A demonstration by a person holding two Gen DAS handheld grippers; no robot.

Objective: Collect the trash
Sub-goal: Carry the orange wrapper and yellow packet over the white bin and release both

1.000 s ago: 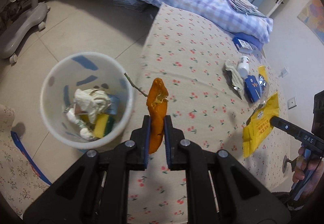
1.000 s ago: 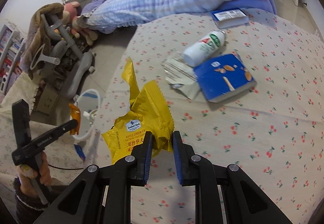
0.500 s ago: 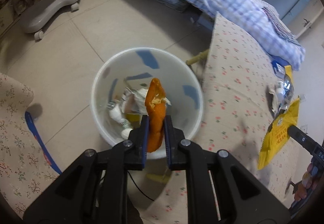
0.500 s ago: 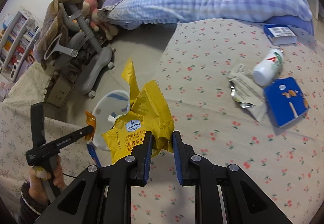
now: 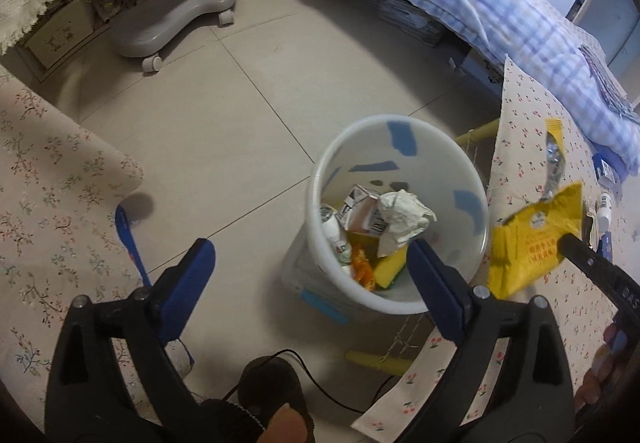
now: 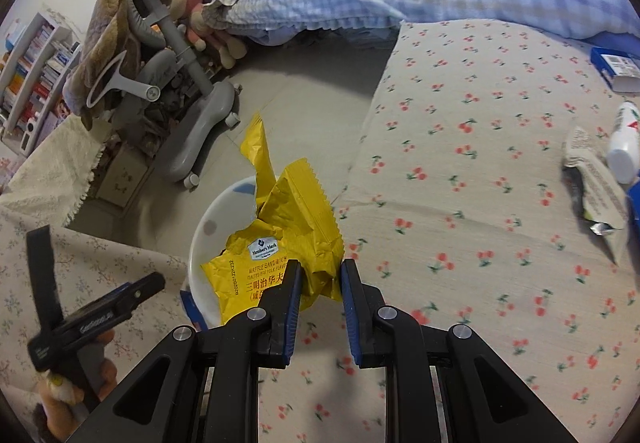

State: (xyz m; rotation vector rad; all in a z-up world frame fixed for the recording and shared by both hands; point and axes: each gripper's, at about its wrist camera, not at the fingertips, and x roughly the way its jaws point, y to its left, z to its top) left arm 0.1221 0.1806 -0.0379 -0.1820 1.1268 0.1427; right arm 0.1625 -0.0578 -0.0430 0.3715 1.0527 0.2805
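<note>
Left gripper point(image 5: 310, 275) hangs above the bin point(image 5: 400, 309), fingers spread wide and empty. An orange scrap point(image 5: 362, 267) lies inside with other trash. Right gripper point(image 6: 318, 287) is clamped on a yellow wrapper point(image 6: 288, 243), held near the bin rim, not yet dropped. Left on the table's right edge: bottle point(image 6: 624, 147), torn packet point(image 6: 596, 187), box point(image 6: 618, 69).

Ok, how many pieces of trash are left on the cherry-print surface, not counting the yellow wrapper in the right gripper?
3 visible: a white bottle, a torn silver wrapper beside it, and a blue packet cut off at the frame edge. More may be hidden out of view.
</note>
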